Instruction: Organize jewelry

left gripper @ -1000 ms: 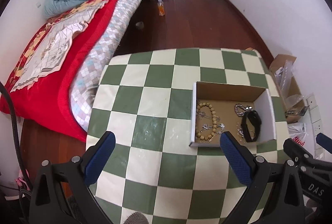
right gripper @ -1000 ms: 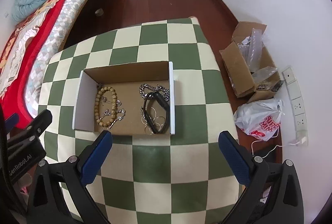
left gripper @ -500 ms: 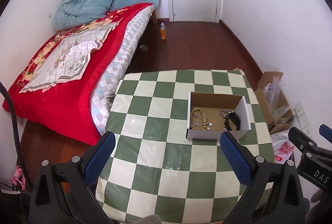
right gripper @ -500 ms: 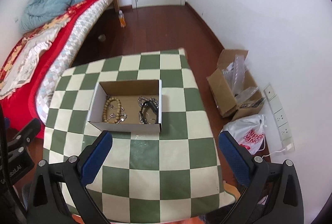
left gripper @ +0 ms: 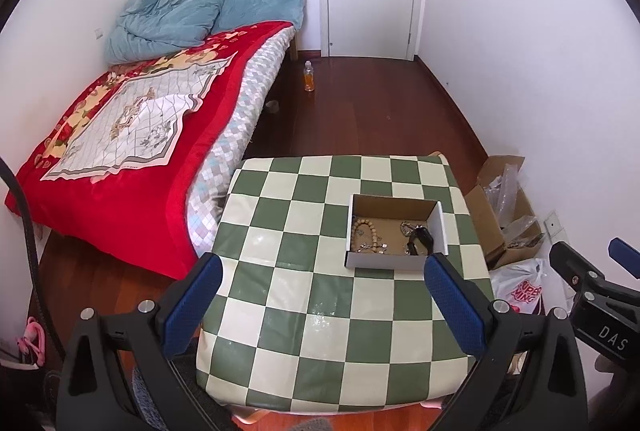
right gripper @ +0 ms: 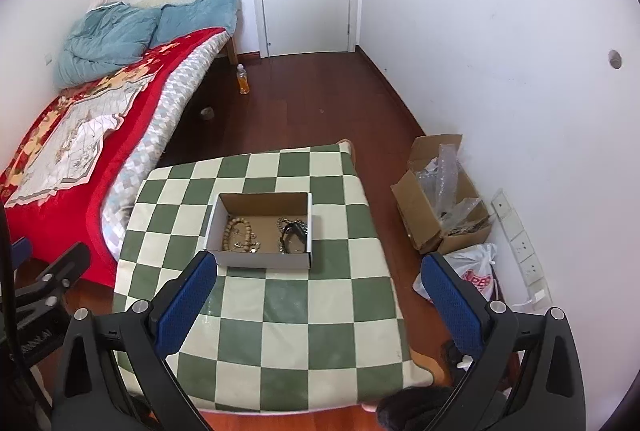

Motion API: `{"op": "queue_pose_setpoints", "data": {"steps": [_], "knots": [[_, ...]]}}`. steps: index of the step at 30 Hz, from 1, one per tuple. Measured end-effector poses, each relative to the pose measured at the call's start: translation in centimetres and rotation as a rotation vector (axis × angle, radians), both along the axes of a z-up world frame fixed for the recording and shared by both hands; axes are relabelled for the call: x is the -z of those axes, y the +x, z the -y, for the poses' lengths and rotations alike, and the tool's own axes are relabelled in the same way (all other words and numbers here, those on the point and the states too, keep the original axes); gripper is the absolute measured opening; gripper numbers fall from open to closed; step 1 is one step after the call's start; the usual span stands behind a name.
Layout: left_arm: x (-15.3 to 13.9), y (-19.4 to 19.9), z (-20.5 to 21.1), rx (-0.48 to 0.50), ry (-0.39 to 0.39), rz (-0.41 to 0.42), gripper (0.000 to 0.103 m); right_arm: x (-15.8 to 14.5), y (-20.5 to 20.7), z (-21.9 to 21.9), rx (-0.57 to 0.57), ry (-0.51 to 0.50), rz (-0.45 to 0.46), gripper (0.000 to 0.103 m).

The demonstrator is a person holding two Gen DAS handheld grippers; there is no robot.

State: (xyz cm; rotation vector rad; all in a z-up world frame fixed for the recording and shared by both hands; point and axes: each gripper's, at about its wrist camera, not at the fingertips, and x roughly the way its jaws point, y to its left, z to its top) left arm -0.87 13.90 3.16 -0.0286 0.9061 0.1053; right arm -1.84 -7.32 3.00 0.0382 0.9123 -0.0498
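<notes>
- Your left gripper and right gripper both hang high above the table with jaws spread wide and nothing between them.
- The jewelry sits in a shallow cardboard box at the centre of the right wrist frame, and right of centre in the left wrist frame.
- Inside, a loop of round tan wooden beads lies on the left half; a black strap-like band and a silvery chain lie on the right half, partly tangled together.
- By my judgement, the sorting looks complete or paused, since all visible pieces are boxed.
- If more remains, you need to come down toward the box and narrow the jaws over a single piece.
- The table's green-and-cream checked cover looks glossy and smooth; the box walls are thin, white outside and brown inside.
</notes>
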Motion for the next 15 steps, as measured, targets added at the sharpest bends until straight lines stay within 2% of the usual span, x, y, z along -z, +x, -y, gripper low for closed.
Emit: {"op": "queue_pose_setpoints", "data": {"steps": [8, 15], "knots": [[-0.6, 0.8, 0.0, -0.003, -0.030, -0.016, 0.103, -1.8, 0.7, -0.4, -0.023, -0.032, -0.016, 0.103], [-0.2, 1.3, 0.1, -0.009, -0.004, -0.037, 0.103, -1.5, 1.9, -0.9, -0.042, -0.045, -0.034, 0.103]]}}
